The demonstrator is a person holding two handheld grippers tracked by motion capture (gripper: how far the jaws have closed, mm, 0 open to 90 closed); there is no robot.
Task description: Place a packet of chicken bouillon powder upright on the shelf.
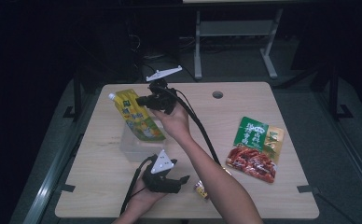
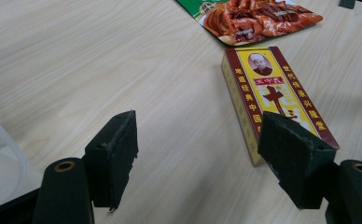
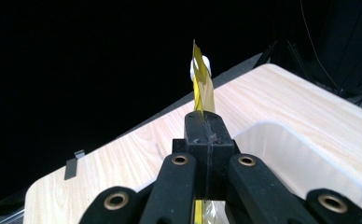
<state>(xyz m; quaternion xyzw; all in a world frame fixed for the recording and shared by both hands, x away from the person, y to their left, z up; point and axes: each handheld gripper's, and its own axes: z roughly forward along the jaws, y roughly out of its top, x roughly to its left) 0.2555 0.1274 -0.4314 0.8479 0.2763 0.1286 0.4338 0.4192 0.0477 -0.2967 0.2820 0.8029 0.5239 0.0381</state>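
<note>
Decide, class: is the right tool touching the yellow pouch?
Touching. The right gripper view shows the right tool with its jaws shut flat on the yellow pouch; the pouch's thin edge rises straight out from between them.

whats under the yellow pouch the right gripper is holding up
A clear plastic bin sits on the table below the yellow pouch, which the right gripper clamps. The pouch hides part of the bin's inside.

Right tool (image 1: 144, 99) reaches far across the left arm, jaws clamped; left tool (image 1: 181, 182) rests low, jaws apart.
</note>
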